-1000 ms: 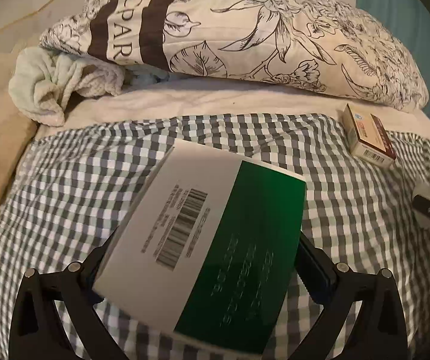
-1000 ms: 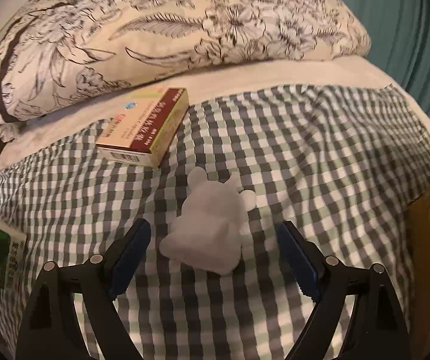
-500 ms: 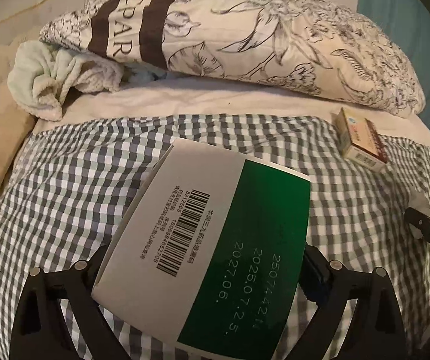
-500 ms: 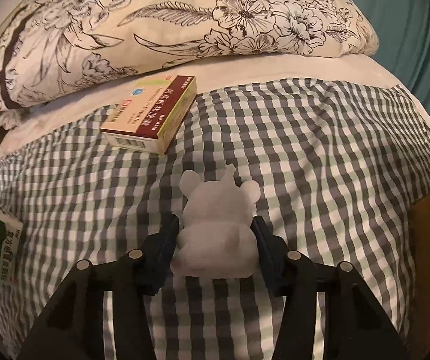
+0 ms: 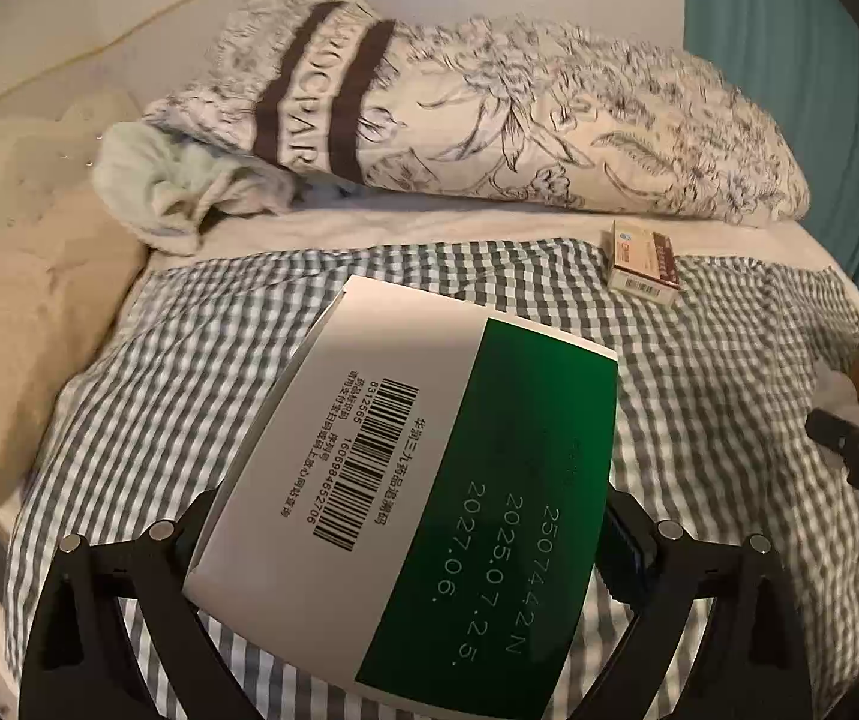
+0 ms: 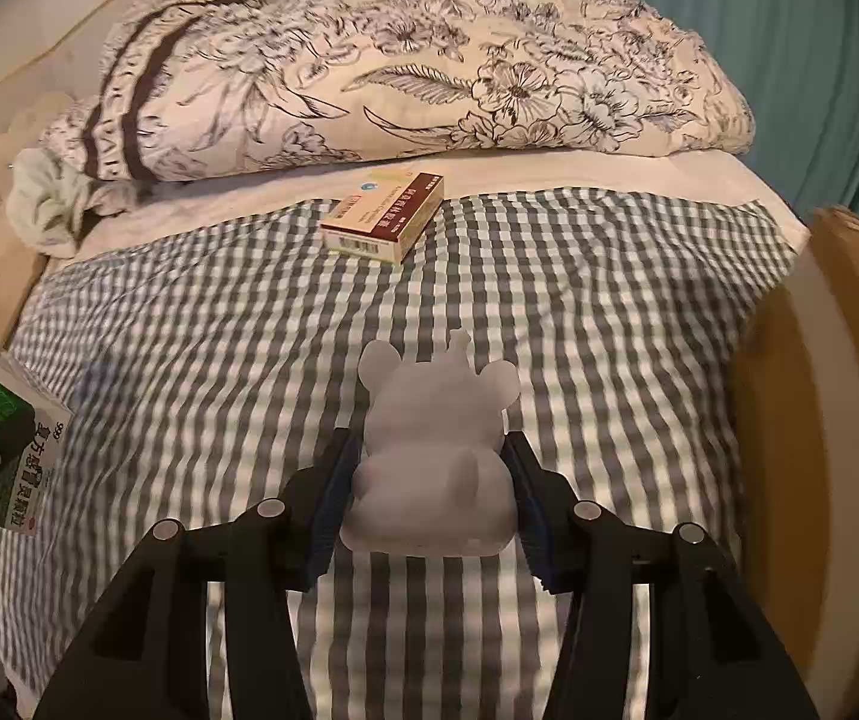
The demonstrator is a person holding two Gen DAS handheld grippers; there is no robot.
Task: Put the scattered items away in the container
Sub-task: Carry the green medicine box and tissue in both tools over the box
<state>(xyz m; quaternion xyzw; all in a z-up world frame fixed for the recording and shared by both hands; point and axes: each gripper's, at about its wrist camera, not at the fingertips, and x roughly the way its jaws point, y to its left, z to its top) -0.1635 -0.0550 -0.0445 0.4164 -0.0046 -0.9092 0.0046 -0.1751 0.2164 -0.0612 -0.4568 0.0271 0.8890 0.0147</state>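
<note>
Above the checked bedsheet (image 6: 249, 312), the right gripper (image 6: 429, 480) clenches a white bear figurine (image 6: 432, 450); the left gripper (image 5: 405, 540) clamps a green-and-white medicine box (image 5: 417, 480). Wide and held only at one end, that box might slip. The cardboard container (image 6: 819, 408) waits right; a red-and-cream medicine box (image 6: 384, 219) remains by the floral pillow (image 6: 429, 72).

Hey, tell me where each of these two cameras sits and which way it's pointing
Left wrist: on the left tool, looking down along its black fingers at the green and white box they hold over the checked cloth.
Right wrist: on the right tool, looking down past the white bear figure it clamps, with the cardboard container at right.
Shared: the small red box, the floral pillow, and each other's load.
</note>
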